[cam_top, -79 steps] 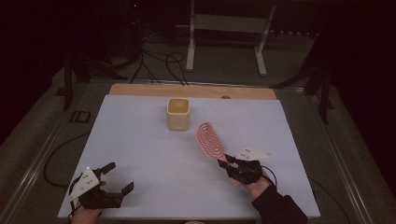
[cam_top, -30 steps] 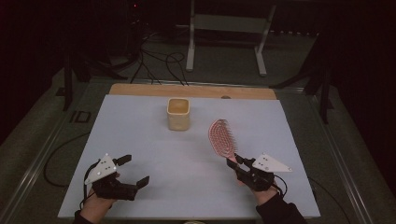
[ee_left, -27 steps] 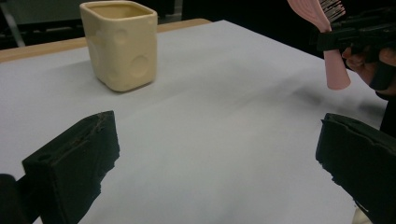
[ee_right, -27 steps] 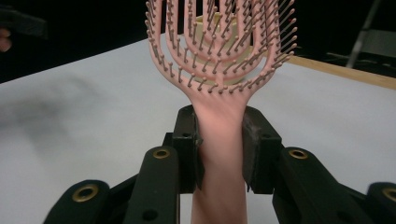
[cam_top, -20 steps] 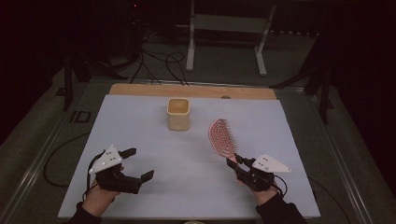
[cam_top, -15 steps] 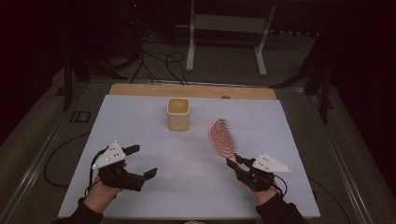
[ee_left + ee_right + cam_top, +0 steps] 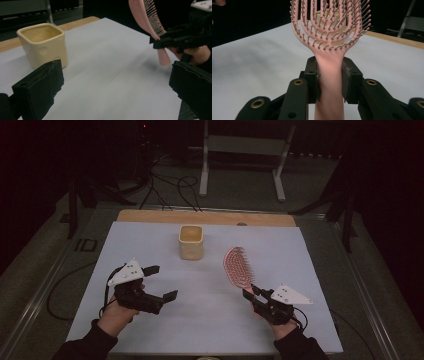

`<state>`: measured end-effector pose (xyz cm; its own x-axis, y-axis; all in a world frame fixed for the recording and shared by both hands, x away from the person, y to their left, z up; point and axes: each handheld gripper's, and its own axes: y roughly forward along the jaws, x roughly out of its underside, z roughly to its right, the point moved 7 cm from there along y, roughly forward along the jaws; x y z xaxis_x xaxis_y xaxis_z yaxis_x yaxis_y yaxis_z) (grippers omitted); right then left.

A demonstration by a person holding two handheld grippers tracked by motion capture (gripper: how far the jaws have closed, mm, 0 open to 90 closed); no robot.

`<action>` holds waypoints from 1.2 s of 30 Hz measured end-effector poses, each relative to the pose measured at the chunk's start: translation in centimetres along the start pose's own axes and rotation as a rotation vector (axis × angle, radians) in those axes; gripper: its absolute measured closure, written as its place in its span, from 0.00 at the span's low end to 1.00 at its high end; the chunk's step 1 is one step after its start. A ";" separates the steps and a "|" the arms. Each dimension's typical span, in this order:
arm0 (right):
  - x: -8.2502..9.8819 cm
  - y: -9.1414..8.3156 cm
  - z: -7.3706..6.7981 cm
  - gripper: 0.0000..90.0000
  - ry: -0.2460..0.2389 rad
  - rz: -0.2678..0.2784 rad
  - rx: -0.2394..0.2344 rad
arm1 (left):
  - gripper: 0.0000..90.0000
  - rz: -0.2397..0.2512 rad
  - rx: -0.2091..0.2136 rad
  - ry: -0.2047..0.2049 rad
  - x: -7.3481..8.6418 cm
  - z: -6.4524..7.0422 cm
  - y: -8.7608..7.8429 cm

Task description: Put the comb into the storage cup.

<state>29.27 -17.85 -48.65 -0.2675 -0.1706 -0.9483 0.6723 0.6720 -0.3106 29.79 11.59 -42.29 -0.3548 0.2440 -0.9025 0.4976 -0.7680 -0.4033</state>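
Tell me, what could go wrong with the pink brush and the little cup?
The right gripper pinches the pink hairbrush only low on its smooth handle, head up, so it might tip or slip. The yellow cup stands loose on the white table; a bump from the brush could knock it over. The open left gripper is nearby, so the two could collide.
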 end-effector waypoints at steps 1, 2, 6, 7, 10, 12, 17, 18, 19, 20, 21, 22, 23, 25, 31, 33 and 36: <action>0.0 0.0 0.0 0.78 -0.003 0.001 0.000 | 0.00 -0.004 0.000 0.009 -0.2 0.1 0.1; 0.0 0.0 0.0 0.78 0.000 0.003 0.002 | 0.00 -0.002 0.004 0.011 -0.5 0.2 0.3; 0.0 0.0 -0.1 0.78 0.008 0.003 0.001 | 0.00 -0.007 0.015 0.011 -1.4 0.7 0.9; 0.0 0.0 -0.1 0.78 0.008 0.003 0.001 | 0.00 -0.007 0.015 0.011 -1.4 0.7 0.9; 0.0 0.0 0.0 0.78 0.006 0.001 0.002 | 0.00 -0.021 0.018 0.018 -2.4 1.2 1.7; 0.0 0.0 -0.1 0.78 0.008 0.001 0.000 | 0.00 -0.023 0.022 0.021 -2.6 1.4 1.9; 0.0 0.0 -0.1 0.78 0.000 0.000 0.002 | 0.00 -0.034 0.033 0.031 -3.9 2.3 3.0; 0.0 0.0 -0.1 0.78 0.001 0.001 -0.001 | 0.00 -0.034 0.033 0.031 -3.9 2.3 3.0; 0.0 0.0 -0.1 0.78 0.001 0.001 -0.001 | 0.00 -0.036 0.039 0.032 -4.1 2.5 3.2; 0.0 0.0 -0.1 0.78 0.001 0.001 0.001 | 0.00 -0.047 0.041 0.030 -4.4 2.8 3.7; 0.0 0.0 0.0 0.78 0.004 0.002 0.003 | 0.00 -0.049 0.046 0.027 -4.6 2.9 3.9; 0.0 0.0 0.0 0.78 0.003 0.002 0.002 | 0.00 -0.052 0.049 0.024 -4.7 3.1 4.1; 0.0 0.0 0.0 0.78 0.000 0.004 0.005 | 0.00 -0.057 0.050 0.019 -4.9 3.2 4.3; 0.0 0.0 0.0 0.78 0.002 0.004 0.004 | 0.00 -0.059 0.052 0.016 -5.1 3.3 4.5; 0.0 0.0 0.1 0.78 0.002 0.003 0.003 | 0.00 -0.049 0.060 0.000 -6.4 4.5 6.0; 0.0 0.0 0.1 0.78 0.005 0.000 0.004 | 0.00 -0.047 0.069 -0.003 -6.8 4.9 6.4; 0.0 0.0 0.1 0.78 0.001 0.002 0.006 | 0.00 -0.047 0.072 -0.001 -7.2 5.2 6.8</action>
<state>29.29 -17.94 -48.64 -0.2673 -0.1684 -0.9488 0.6768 0.6680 -0.3093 31.61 1.57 -37.79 -0.3771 0.2799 -0.8829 0.4225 -0.7963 -0.4329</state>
